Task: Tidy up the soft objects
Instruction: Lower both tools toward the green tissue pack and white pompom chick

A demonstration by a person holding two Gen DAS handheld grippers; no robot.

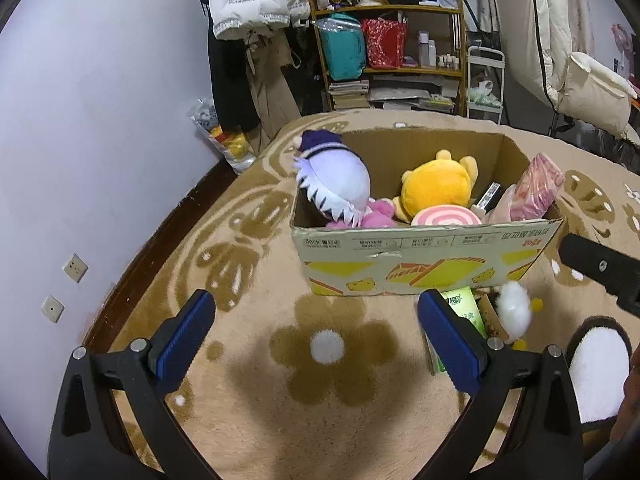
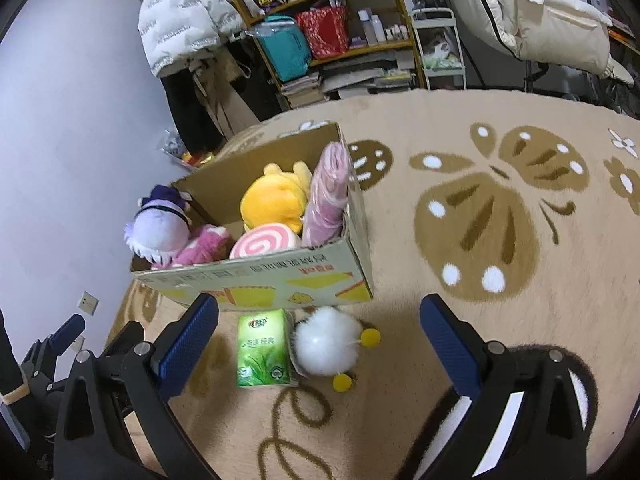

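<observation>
Both wrist cameras look forward and down from low over the rug (image 1: 248, 400), near the cardboard box (image 1: 424, 260). The left views it head-on, the right from farther right; both share the box and shelf (image 2: 320, 20) behind.

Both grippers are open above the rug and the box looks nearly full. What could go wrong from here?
The white fluffy toy lies against the green tissue pack, so the right gripper may pinch both. The cardboard box is crowded; the purple-haired plush already leans over its edge and could spill out.
</observation>
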